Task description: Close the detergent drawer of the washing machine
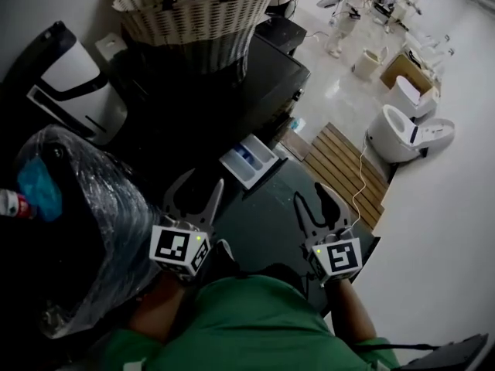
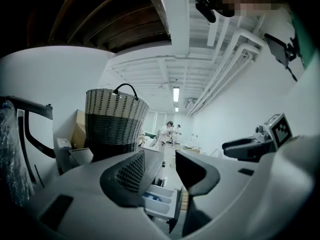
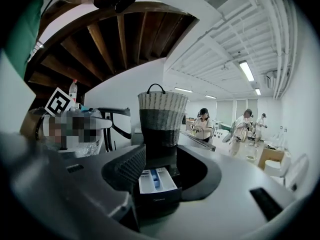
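The detergent drawer [image 1: 249, 161] stands pulled out of the dark washing machine [image 1: 255, 76]; it is white with a blue insert. My left gripper [image 1: 197, 193] hovers just short of the drawer's near left side, open and empty. My right gripper [image 1: 312, 198] hangs to the drawer's right and nearer to me, also open with nothing in it. In the left gripper view the drawer [image 2: 161, 199] shows low between the spread jaws of that gripper [image 2: 160, 173]. The right gripper view frames the drawer [image 3: 156, 180] straight ahead past its gripper [image 3: 160, 166], which is apart from it.
A wicker basket [image 1: 193, 10] sits on top of the machine. A plastic-wrapped bundle [image 1: 85, 207] and a white appliance [image 1: 73, 83] stand at the left. A wooden slat mat [image 1: 344, 172], toilets [image 1: 402, 130] and people [image 1: 348, 6] are off to the right and back.
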`<state>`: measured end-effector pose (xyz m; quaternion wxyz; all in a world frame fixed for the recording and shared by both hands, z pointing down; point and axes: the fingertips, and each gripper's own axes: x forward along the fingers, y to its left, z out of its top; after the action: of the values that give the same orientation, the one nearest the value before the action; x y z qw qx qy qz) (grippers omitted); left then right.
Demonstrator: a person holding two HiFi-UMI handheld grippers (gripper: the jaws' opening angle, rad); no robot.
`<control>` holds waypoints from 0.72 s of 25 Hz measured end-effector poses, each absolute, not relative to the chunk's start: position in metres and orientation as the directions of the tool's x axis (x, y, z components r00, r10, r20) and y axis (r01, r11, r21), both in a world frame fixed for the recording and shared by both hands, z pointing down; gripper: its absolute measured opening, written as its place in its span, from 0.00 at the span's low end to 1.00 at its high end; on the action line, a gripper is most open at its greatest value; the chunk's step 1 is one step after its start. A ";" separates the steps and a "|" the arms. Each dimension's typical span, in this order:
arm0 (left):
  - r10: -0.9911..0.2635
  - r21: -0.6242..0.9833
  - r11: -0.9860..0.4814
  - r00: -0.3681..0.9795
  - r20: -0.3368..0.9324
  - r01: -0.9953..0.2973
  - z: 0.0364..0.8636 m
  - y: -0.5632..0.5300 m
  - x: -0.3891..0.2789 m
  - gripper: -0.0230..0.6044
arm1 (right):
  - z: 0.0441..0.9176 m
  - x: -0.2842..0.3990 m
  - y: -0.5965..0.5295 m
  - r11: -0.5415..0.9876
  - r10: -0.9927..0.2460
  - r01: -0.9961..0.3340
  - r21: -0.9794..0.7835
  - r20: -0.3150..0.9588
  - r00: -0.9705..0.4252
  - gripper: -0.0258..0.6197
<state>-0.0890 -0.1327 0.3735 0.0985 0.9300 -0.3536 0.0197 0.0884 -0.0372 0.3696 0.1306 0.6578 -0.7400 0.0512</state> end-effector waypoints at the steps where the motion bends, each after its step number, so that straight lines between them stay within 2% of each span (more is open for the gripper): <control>1: -0.650 0.176 -0.732 0.752 0.113 -0.659 0.378 -0.138 -0.090 0.36 | 0.377 0.086 -0.042 0.130 -0.956 -0.986 0.099 0.277 -0.098 0.36; 9: -0.627 0.191 -0.735 0.759 0.175 -0.651 0.412 -0.154 -0.081 0.36 | 0.462 0.082 -0.068 0.180 -0.892 -0.979 0.099 0.436 -0.120 0.37; 18: -0.662 0.090 -0.699 0.690 0.293 -0.709 0.451 -0.150 -0.060 0.36 | 0.543 0.096 -0.088 0.254 -0.859 -0.967 0.020 0.465 -0.216 0.38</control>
<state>-0.0598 -0.1500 0.4505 0.0984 0.9139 -0.3750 0.1200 0.0961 -0.0879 0.5433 0.1952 0.5950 -0.7672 0.1386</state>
